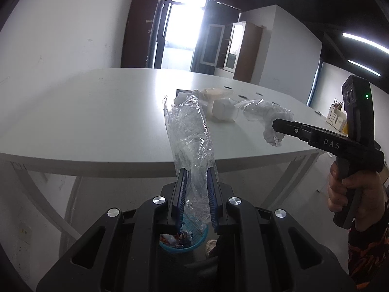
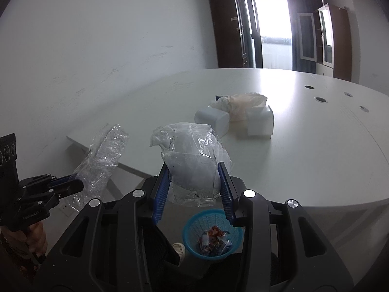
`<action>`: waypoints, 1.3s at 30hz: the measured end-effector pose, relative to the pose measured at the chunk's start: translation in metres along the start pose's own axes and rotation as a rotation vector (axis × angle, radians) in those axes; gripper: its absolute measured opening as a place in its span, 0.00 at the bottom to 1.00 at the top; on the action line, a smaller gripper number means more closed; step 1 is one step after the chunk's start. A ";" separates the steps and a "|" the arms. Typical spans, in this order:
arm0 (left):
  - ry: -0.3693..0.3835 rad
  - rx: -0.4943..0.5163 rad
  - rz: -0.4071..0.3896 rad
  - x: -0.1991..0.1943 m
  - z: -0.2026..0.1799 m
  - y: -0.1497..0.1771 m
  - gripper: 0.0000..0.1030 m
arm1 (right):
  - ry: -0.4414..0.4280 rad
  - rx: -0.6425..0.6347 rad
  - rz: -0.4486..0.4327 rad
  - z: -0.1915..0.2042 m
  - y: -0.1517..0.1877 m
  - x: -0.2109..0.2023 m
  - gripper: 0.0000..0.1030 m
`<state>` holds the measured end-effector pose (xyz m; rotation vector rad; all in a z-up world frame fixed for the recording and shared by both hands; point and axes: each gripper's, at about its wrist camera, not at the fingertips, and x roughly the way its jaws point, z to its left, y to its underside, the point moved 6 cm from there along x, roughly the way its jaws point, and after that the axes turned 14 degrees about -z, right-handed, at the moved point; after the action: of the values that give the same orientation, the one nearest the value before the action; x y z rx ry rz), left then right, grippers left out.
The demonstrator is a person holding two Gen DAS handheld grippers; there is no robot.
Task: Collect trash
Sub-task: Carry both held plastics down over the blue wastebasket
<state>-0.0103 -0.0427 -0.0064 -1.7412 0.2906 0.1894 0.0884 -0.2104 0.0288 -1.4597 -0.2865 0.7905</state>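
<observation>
Your left claw (image 1: 197,192) is clamped on a long crinkled clear wrapper (image 1: 189,133) that sticks up past its fingertips. Your right claw (image 2: 194,189) is clamped on a bunched clear plastic bag (image 2: 192,155). Both pieces look feather-light, soft and slippery, so they will likely flop and cling to the pads; grip the bunched middle, not a loose edge. The blue basket (image 2: 211,233), already holding wrappers, sits on the floor below and just ahead of both claws. More trash waits on the bench (image 2: 316,158) beyond: white containers (image 2: 260,121) and a crumpled bag (image 2: 243,102).
</observation>
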 end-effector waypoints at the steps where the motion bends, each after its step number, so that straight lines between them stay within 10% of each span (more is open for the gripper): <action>1: 0.013 -0.004 0.009 0.000 -0.001 0.003 0.16 | 0.002 -0.008 0.005 0.005 0.006 -0.004 0.36; 16: 0.196 -0.032 0.189 0.011 -0.009 0.084 0.16 | -0.044 -0.004 0.164 0.016 0.111 -0.006 0.36; 39: -0.017 -0.190 0.554 0.177 0.066 0.220 0.16 | 0.072 0.053 0.480 -0.027 0.254 0.129 0.35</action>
<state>0.0950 -0.0315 -0.2759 -1.8096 0.7611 0.6493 0.1217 -0.1705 -0.2524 -1.5226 0.1479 1.1154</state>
